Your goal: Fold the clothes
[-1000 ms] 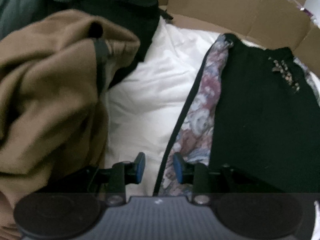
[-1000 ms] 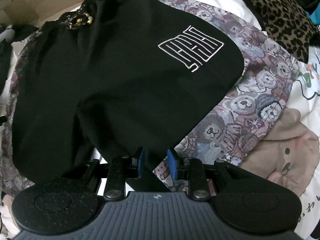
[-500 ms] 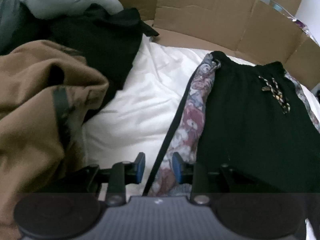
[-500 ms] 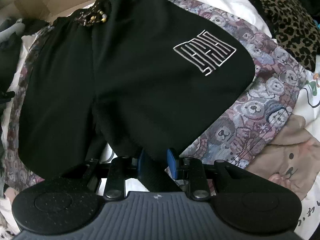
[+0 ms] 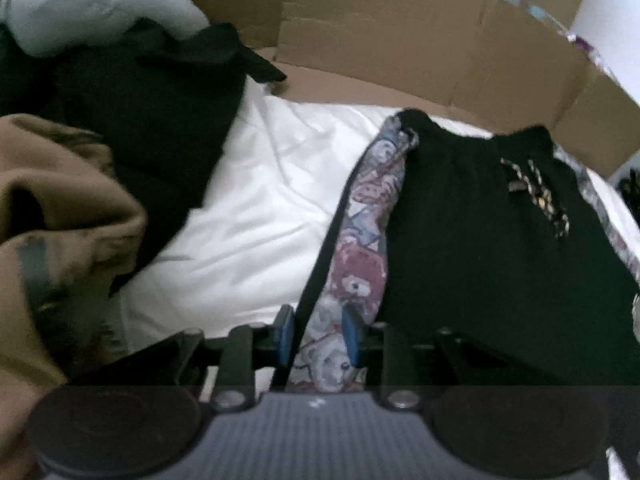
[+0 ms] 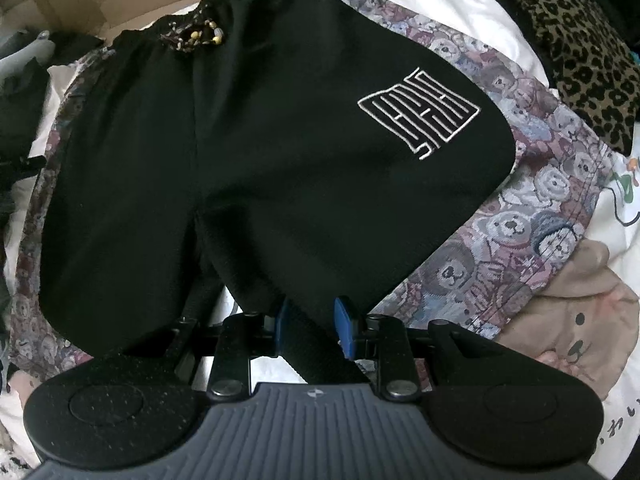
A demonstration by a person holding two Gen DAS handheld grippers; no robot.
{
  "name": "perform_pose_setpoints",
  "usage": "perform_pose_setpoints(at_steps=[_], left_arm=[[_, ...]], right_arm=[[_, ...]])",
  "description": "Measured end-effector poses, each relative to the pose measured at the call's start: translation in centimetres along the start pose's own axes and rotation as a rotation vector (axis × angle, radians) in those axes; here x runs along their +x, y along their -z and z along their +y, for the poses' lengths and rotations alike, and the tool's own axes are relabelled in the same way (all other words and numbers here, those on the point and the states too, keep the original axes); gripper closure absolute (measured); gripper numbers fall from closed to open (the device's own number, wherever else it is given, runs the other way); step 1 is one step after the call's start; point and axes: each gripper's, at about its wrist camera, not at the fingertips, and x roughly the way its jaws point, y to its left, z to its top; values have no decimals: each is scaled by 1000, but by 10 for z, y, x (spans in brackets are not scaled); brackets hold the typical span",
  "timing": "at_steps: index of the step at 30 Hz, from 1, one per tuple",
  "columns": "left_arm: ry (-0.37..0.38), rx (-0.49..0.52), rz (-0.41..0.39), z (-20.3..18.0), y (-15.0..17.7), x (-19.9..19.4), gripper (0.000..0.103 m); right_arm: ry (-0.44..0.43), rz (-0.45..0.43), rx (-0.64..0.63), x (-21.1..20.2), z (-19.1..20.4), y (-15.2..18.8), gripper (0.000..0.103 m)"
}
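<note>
Nearest you, your right tongs [image 6: 311, 330] are clamped on the black hem of the shorts [image 6: 248, 160], at the inner edge of the leg that carries the white maze-like emblem [image 6: 418, 114]. The cloth runs straight through between the blue pads and under the tool. Your left tongs [image 5: 317, 334] sit on the other side of the garment with the teddy-bear side panel [image 5: 366, 240] and its black edge strip between the pads. The gap looks narrow and the cloth fills it, so judge them closed on that panel's hem end.

From both grips the shorts run away from you: hems near, waistband far. They lie flat on the white bedding [image 5: 256, 208], front up, both legs side by side. The long axis points from your tongs to the drawstring [image 6: 198, 36] at the waist, which lies close to the cardboard wall [image 5: 400, 40] beyond.

That is what matters: both tongs are at the hem end and the waist is the far end, so a lengthwise fold would travel forward, away from you. A side-to-side fold would carry one grip across toward the other. The pictures do not settle which is meant.

To the left, well clear of the shorts, lies the brown garment [image 5: 60, 220], with a black heap [image 5: 140, 112] farther off. A leopard-print cloth [image 6: 568, 40] lies far right.
</note>
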Motion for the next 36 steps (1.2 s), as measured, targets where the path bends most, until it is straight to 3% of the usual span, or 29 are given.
perform_pose_setpoints(at_steps=[3, 4, 5, 8, 19, 25, 28, 36], left_arm=[[15, -2, 14, 0, 1, 9, 76], [7, 10, 13, -1, 1, 11, 82], [-3, 21, 14, -1, 1, 13, 94], [-56, 29, 7, 0, 0, 14, 97], [-117, 43, -24, 8, -3, -4, 95], [-77, 14, -60, 9, -14, -17, 92], [-63, 30, -60, 4, -21, -12, 86], [-55, 58, -35, -6, -30, 25, 86]], right_arm=[[0, -4, 6, 0, 4, 0, 71], [-3, -8, 5, -1, 5, -1, 71], [-4, -13, 4, -1, 6, -1, 71], [-4, -17, 18, -2, 5, -4, 71], [8, -8, 35, 1, -7, -1, 71], [3, -10, 43, 3, -12, 0, 71], [0, -10, 48, 4, -15, 0, 71], [22, -17, 28, -1, -24, -8, 71]])
